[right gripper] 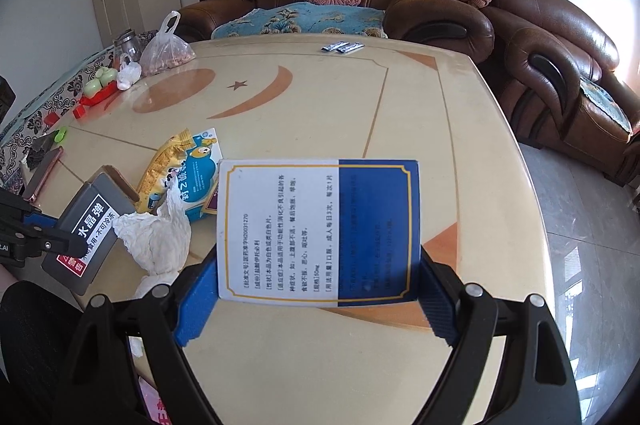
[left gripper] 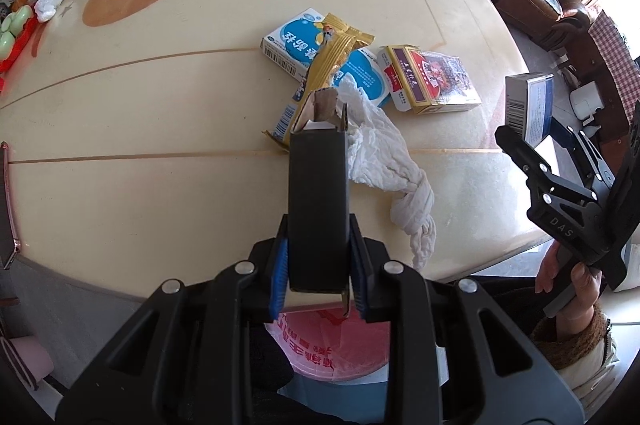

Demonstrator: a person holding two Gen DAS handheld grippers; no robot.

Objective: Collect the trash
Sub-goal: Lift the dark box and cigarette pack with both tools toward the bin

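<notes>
Cream table [right gripper: 304, 97], brown leather sofa [right gripper: 420, 5]

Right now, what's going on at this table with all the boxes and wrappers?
A person is clearing trash with a gripper in each hand. The left gripper is shut on a dark grey carton, and the right gripper is clamped on a blue and white medicine box. Both are held above the table. Left there: a crumpled tissue, a yellow wrapper, blue and white boxes and a red and gold pack.
</notes>
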